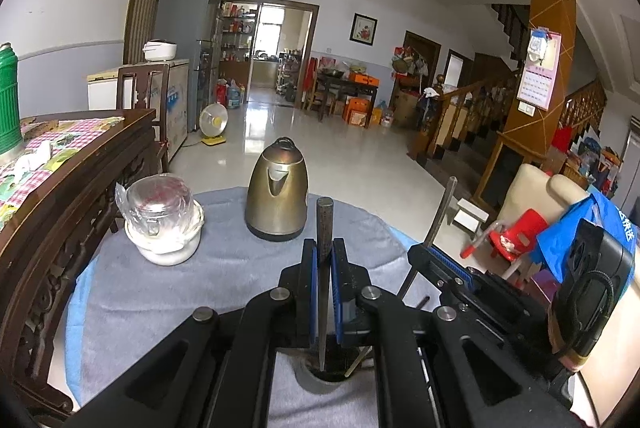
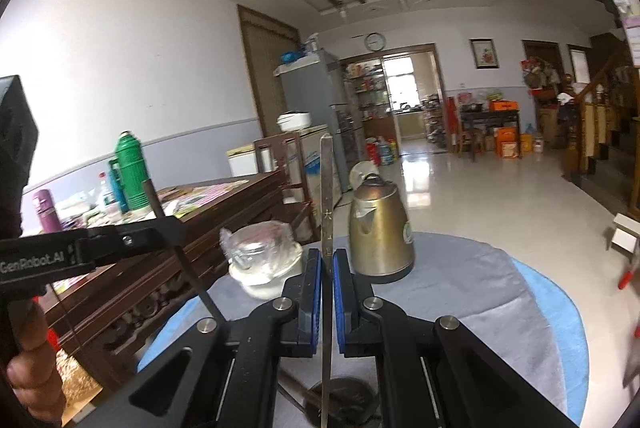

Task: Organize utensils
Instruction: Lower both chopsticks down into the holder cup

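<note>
My left gripper [image 1: 325, 248] is shut on a dark metal utensil handle [image 1: 324, 224] that stands upright, its lower end reaching into a round grey holder [image 1: 320, 382] on the table. My right gripper [image 2: 327, 260] is shut on a flat steel utensil handle [image 2: 326, 188], also upright, with its lower end over a dark round holder [image 2: 352, 402]. The right gripper shows in the left wrist view [image 1: 436, 256], holding its thin handle [image 1: 442, 208]. The left gripper shows in the right wrist view [image 2: 168, 228] with its dark handle [image 2: 154, 198].
A brass kettle [image 1: 277, 192] and a plastic-wrapped glass jar on a white bowl [image 1: 162, 224] stand on the grey cloth [image 1: 180, 288] of the round table. A dark wooden table [image 1: 72, 164] with a green thermos [image 1: 9, 100] is at left. A cream chair [image 1: 536, 188] stands at right.
</note>
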A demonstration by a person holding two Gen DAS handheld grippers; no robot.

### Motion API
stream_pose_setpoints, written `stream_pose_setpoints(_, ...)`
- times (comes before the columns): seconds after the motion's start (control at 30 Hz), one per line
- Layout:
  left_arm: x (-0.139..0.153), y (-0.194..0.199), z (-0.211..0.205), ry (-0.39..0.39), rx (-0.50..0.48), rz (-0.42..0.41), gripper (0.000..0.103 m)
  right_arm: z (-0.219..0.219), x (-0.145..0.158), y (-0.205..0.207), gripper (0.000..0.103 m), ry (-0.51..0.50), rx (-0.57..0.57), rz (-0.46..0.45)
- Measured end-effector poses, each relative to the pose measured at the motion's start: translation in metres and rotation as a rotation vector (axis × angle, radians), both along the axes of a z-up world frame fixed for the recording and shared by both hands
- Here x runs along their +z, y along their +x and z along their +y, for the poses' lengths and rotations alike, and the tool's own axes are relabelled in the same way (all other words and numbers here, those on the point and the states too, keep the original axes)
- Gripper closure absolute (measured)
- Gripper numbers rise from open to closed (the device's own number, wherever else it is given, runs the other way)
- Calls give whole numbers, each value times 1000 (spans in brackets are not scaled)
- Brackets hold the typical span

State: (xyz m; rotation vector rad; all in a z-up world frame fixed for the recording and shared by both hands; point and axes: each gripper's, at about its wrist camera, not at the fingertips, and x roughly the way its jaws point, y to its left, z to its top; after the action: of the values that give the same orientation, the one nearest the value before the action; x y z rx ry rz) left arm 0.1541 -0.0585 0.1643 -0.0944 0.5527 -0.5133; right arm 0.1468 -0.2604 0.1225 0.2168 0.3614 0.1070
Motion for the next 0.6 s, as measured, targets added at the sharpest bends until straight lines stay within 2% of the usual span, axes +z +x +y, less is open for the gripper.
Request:
stream_pose_setpoints(0.17,-15,6,-11,9,1,13,96,4,-13,9,97,-33,-62,6)
stream_pose_setpoints(0.33,-33,7,-17,21,-13,56,96,7,-30,15,97,-31,-53,62)
stream_pose_setpoints(0.6,-45,4,-25,40,-32,85,96,2,-48,11,97,-10,-56,117)
